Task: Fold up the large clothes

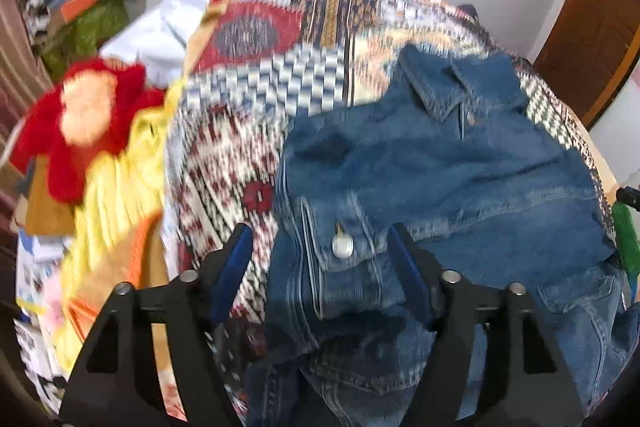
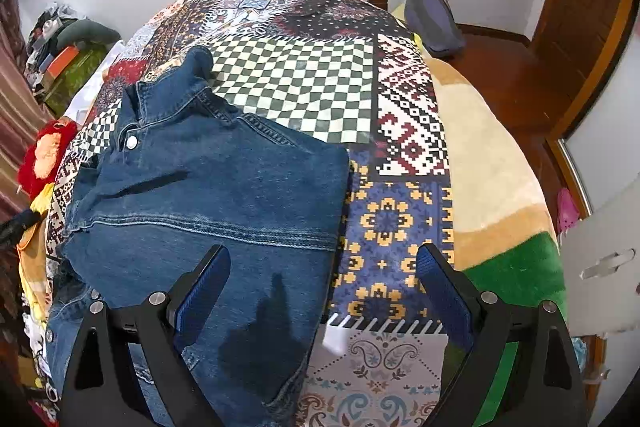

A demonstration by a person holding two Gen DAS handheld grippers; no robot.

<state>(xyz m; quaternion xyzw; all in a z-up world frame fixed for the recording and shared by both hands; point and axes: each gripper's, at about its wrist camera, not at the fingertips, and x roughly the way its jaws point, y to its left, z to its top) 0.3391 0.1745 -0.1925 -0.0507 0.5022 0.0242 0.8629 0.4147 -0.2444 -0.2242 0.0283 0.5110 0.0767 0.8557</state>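
Observation:
A blue denim jacket [image 2: 208,195] lies partly folded on a bed covered with a patchwork sheet [image 2: 304,83], collar towards the far end. In the left wrist view the jacket [image 1: 440,163] fills the right half, and a buttoned cuff or sleeve end [image 1: 340,267] lies between the fingers of my left gripper [image 1: 322,247], whose jaws stand apart; the view is blurred. My right gripper [image 2: 324,271] is open and empty, hovering over the jacket's right folded edge and the sheet beside it.
A red and yellow plush toy [image 1: 92,123] and yellow clothes [image 1: 116,211] lie at the bed's left side. A cluttered pile [image 2: 64,47] stands at the far left. A grey-blue pouch [image 2: 432,19] rests on the wooden headboard shelf, with a door [image 2: 592,7] at the right.

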